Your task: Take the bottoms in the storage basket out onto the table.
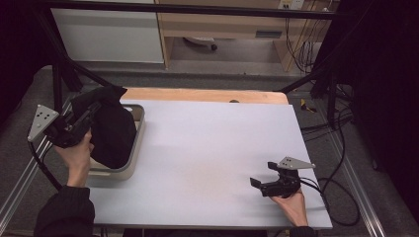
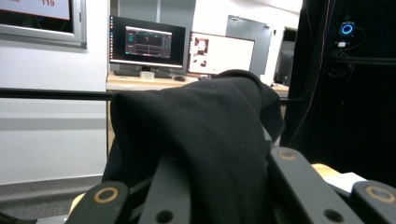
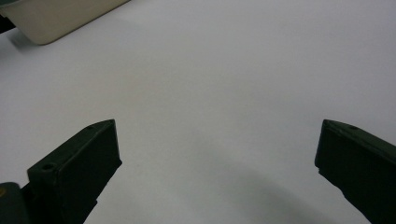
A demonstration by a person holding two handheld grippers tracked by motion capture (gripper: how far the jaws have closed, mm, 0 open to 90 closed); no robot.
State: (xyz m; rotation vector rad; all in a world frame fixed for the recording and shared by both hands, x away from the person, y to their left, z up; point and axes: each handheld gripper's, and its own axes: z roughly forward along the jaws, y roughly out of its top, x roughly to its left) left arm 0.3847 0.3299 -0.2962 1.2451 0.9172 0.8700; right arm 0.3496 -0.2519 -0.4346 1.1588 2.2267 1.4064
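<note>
A black cloth [image 1: 111, 131] hangs bunched over a beige tub [image 1: 134, 153] at the table's left edge. My left gripper [image 1: 90, 117] is raised above the tub's left side and is shut on the cloth. In the left gripper view the cloth [image 2: 205, 121] drapes over and between the two black jaws, and my left gripper [image 2: 229, 175] is tilted up toward the room. My right gripper [image 1: 263, 174] rests low over the white table [image 1: 207, 143] at the front right. It is open, nothing between its fingers [image 3: 79, 163], and my right gripper [image 3: 217, 135] faces bare tabletop.
The beige tub's corner [image 3: 51, 23] lies far ahead of the right gripper. Black frame bars [image 1: 316, 74] and cables [image 1: 341, 163] run along the table's right side. A desk with monitors [image 2: 149, 44] stands behind the table.
</note>
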